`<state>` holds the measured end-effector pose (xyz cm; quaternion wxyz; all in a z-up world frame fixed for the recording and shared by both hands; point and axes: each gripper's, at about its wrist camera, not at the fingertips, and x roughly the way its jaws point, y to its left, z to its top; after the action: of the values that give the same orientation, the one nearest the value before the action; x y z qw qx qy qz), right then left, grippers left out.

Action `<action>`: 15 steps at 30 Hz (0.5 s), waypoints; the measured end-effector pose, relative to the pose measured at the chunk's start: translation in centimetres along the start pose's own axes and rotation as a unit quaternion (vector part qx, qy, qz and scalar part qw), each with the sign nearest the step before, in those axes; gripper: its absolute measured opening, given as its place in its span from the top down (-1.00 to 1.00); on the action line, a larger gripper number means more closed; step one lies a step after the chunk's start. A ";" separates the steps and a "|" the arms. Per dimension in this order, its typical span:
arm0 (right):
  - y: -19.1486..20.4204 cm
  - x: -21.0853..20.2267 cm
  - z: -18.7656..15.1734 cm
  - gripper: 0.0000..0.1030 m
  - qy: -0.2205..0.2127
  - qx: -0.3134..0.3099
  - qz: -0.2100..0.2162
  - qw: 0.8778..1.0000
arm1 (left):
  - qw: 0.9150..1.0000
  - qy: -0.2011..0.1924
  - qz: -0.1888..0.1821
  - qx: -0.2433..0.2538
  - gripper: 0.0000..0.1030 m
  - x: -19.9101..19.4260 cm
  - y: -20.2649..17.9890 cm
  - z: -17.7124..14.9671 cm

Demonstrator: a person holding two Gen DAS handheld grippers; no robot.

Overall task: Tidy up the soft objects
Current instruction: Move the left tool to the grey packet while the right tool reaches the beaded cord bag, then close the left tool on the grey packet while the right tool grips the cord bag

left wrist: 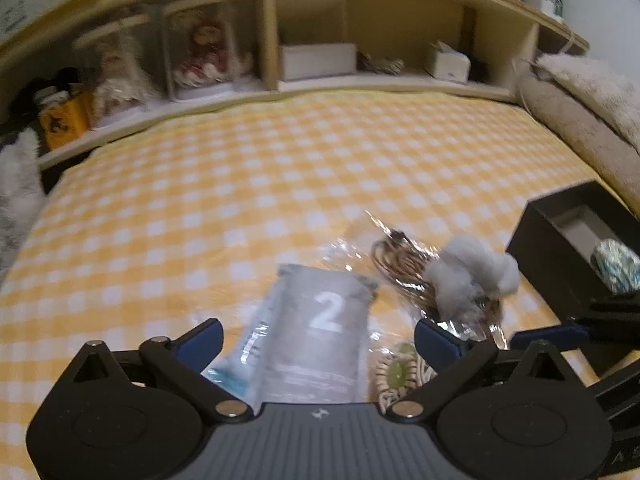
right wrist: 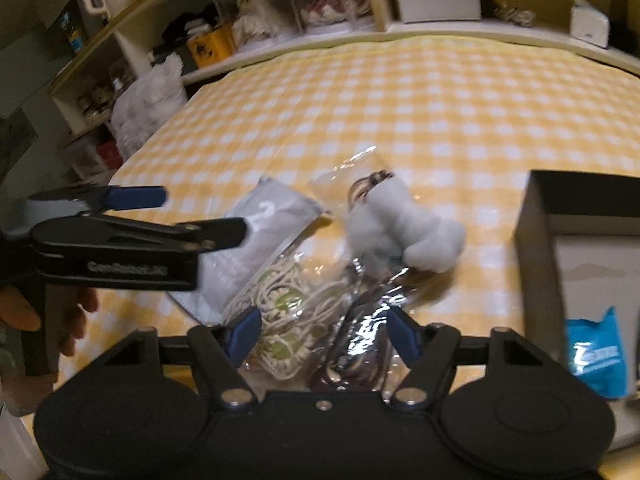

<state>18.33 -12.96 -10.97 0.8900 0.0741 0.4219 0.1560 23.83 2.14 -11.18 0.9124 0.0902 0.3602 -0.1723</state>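
My left gripper [left wrist: 320, 340] is open low over the yellow checked cloth [left wrist: 260, 168]. A grey pouch marked 2 [left wrist: 324, 320] lies between its blue pads, which stand clear of it. To its right sit a white fluffy tuft [left wrist: 472, 276] and a clear bag of brown cord [left wrist: 396, 264]. My right gripper [right wrist: 324, 334] is open over clear bags of cream-and-green cord [right wrist: 284, 320] and dark cord [right wrist: 360, 344]; the pads flank the bags without pressing them. The white tuft [right wrist: 400, 228] and the grey pouch [right wrist: 260, 232] lie just beyond. The left gripper [right wrist: 204, 214] reaches in from the left.
A black open box [left wrist: 560, 248] holding a teal yarn ball [left wrist: 616, 268] stands at the right; in the right wrist view the black box [right wrist: 580, 208] holds a blue packet [right wrist: 596, 356]. Wooden shelves [left wrist: 360, 20] with boxes run behind. A hand [right wrist: 24, 312] grips the left tool.
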 end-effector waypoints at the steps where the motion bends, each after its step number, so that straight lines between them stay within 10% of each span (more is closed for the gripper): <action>1: 0.1 0.3 0.0 -0.29 0.002 -0.003 0.002 1.000 | 1.000 0.002 0.001 0.005 -0.87 0.4 -0.2 -0.1; 5: 0.2 0.9 -0.2 0.14 0.016 -0.011 0.022 1.000 | 1.000 0.004 -0.001 0.005 -0.80 1.6 -0.5 -0.1; 15: -0.4 -2.0 -0.8 0.43 0.080 -0.065 0.039 0.994 | 0.998 0.026 0.015 0.049 -0.59 2.7 -0.8 -1.3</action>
<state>16.59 -14.04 -10.15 0.8498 0.0196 0.4774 0.2228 24.51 1.09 -14.03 0.8996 0.1445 0.3740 -0.1731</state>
